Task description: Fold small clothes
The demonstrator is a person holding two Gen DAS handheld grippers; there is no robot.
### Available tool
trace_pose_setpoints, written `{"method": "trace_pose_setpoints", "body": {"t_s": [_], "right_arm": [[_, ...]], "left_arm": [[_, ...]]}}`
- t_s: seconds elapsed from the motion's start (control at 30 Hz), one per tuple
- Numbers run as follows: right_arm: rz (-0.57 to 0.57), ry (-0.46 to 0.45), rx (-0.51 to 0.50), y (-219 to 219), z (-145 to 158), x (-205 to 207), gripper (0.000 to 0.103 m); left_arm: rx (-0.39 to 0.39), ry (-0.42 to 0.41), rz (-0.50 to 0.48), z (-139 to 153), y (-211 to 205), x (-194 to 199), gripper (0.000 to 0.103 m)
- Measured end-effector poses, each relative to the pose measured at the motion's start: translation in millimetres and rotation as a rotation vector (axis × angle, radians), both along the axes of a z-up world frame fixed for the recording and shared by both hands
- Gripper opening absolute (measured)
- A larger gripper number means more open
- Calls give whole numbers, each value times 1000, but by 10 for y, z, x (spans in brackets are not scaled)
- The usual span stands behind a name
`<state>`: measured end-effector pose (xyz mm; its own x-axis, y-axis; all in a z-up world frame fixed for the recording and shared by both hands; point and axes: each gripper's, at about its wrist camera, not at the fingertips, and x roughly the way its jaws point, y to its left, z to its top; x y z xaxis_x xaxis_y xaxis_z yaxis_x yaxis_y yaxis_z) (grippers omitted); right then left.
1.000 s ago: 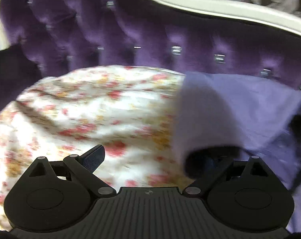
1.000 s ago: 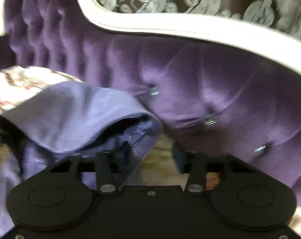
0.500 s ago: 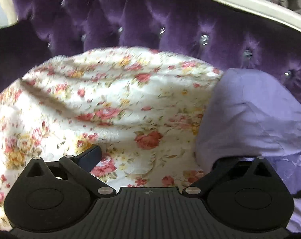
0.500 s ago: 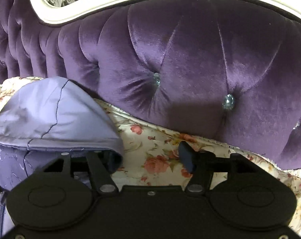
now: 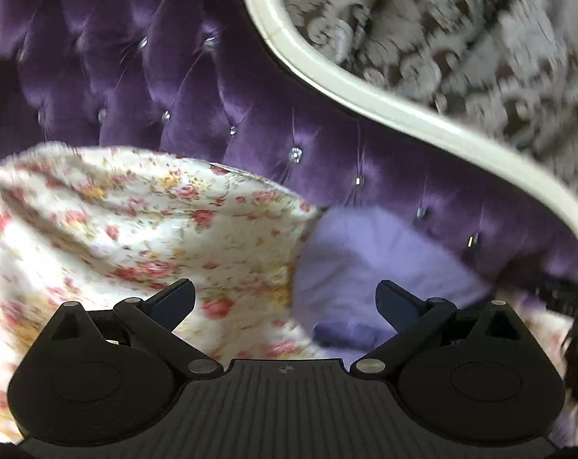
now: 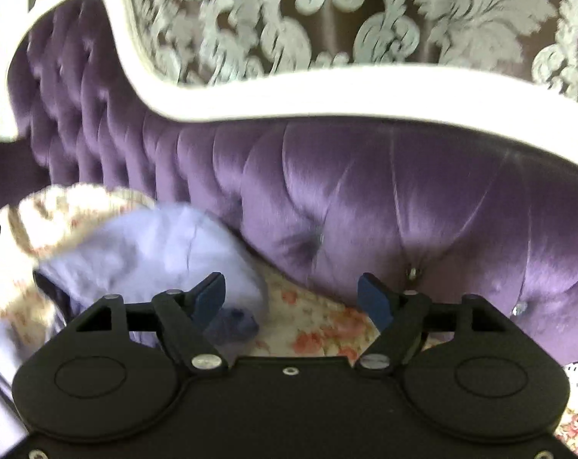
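Your left tool [image 5: 285, 300] hangs with its jaws spread wide and nothing between them, and your right tool [image 6: 291, 298] is just as wide and just as empty. The lilac garment [image 5: 369, 267] lies in a soft, rounded heap on the floral sheet [image 5: 136, 222], pushed up close to the purple tufted sofa back [image 5: 250, 122].

What matters for your next reach is the side it sits on. From the left tool the garment lies ahead and to the right, its near edge just past the right finger. From the right tool the same garment [image 6: 151, 252] lies ahead and to the left, with the left finger overlapping its darker folded edge; whether that finger touches the cloth, you cannot tell through the blur. So the heap sits between your two tools, slightly nearer the right one by my reading.

Its longer side seems to run roughly along the sofa back, across both views, not away from you. I judge each tool should turn inward to take one end, left tool on the left end and right tool on the right.
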<state>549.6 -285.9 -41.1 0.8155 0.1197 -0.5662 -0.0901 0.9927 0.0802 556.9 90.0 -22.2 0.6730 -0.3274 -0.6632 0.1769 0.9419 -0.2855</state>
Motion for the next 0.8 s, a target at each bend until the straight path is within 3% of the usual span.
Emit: {"method": "trace_pose_setpoints", "body": {"t_s": [0.07,0.27,0.6,0.67,0.73,0.77,0.8], "right_arm": [[6,-10,43,54,32,141,79],[53,51,138,334,-190,598,78],[-15,189,128,449,-593,1015,78],[-25,219,149,409,-676,1043,68],[-14,233,167,385,-733,1035,51],[-3,230,168,394,-751,1016,48],[3,219,159,414,-752,988,38]], "left_arm": [[-29,8,20,-47,-59,108,102],[-9,61,1,-330,-383,393,102],[100,131,16,-813,-550,659,101],[118,109,7,-840,-561,652,101],[136,99,0,-846,-581,640,97],[145,92,-4,-839,-592,632,82],[146,82,-19,-821,-607,625,69]]}}
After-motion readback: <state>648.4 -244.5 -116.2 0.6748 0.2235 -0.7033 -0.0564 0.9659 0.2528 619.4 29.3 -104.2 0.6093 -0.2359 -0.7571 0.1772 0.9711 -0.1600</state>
